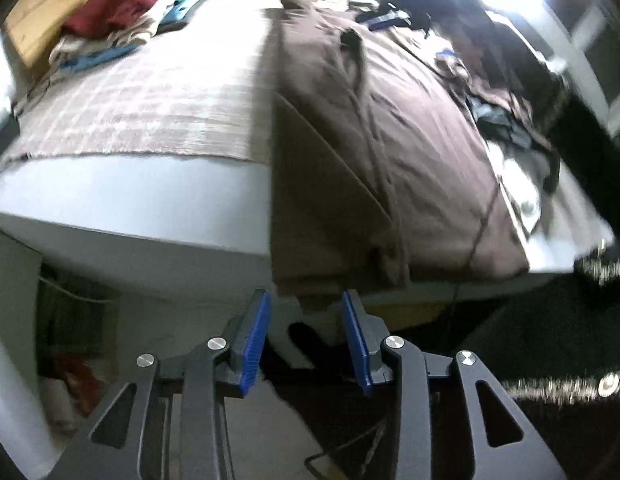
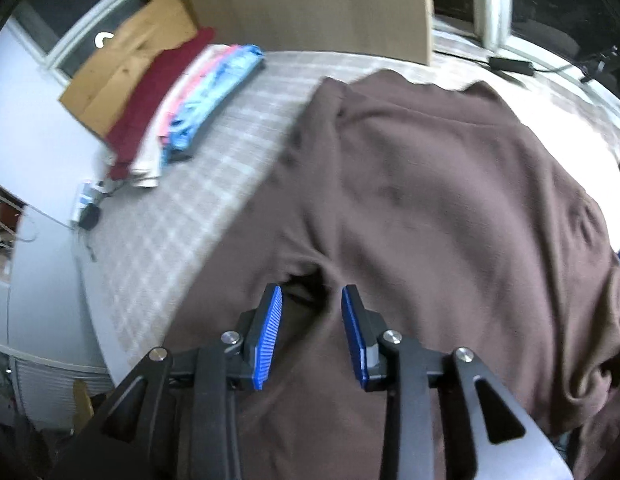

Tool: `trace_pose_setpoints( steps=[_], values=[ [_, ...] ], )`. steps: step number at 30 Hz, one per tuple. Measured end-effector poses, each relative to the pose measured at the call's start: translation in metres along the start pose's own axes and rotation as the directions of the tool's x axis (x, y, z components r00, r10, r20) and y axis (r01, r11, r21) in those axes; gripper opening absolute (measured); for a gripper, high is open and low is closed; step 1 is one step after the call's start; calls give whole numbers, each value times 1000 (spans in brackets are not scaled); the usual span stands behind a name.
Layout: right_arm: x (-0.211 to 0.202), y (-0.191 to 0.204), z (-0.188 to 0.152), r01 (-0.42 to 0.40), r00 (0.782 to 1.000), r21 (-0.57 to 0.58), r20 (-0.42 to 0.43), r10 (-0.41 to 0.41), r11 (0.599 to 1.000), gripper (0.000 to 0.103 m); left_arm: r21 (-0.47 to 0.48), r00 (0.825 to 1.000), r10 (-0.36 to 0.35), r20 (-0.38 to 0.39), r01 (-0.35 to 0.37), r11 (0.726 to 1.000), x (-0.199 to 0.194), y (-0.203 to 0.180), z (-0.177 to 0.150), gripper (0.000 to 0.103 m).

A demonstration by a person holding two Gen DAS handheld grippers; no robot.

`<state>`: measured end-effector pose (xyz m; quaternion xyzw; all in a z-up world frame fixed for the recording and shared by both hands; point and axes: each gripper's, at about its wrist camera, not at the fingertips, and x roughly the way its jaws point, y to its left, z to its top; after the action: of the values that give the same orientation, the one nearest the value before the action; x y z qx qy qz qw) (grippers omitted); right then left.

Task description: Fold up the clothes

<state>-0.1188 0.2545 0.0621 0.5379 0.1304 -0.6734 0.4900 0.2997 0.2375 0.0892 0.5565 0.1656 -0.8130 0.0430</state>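
Observation:
A large brown garment (image 1: 389,128) lies spread on the bed, its near end folded over and hanging off the mattress edge. My left gripper (image 1: 306,294) is open just below that hanging hem, off the bed's side, with nothing between its blue pads. In the right wrist view the brown garment (image 2: 449,200) fills most of the picture. My right gripper (image 2: 313,289) hovers open right over it, above a dark crease in the cloth. The pads are not pressing on the cloth.
A checked cover (image 1: 150,96) tops the white mattress. A stack of folded clothes (image 1: 126,20) in red, white, pink and blue sits at the far left corner (image 2: 190,92). A heap of unfolded clothes (image 1: 505,92) lies at the right. A power adapter (image 2: 509,65) rests on the sill.

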Motion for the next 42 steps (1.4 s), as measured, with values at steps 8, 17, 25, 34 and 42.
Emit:
trace_pose_setpoints(
  steps=[8, 17, 25, 34, 42],
  values=[
    [28, 22, -12, -71, 992, 2, -107, 71, 997, 31, -16, 998, -58, -4, 58, 998, 34, 14, -1, 34],
    [58, 25, -15, -112, 977, 77, -176, 124, 991, 31, -7, 994, -108, -10, 108, 994, 45, 14, 8, 20],
    [66, 22, -14, -153, 973, 102, -160, 168, 983, 27, 12, 994, -107, 33, 106, 994, 37, 5, 11, 11],
    [61, 12, -18, -187, 965, 135, -158, 208, 973, 16, 57, 997, -68, 27, 66, 996, 42, -2, 8, 28],
    [57, 22, -21, -178, 974, 113, -119, 191, 978, 10, 65, 993, -73, 94, 67, 996, 28, -4, 10, 6]
  ],
)
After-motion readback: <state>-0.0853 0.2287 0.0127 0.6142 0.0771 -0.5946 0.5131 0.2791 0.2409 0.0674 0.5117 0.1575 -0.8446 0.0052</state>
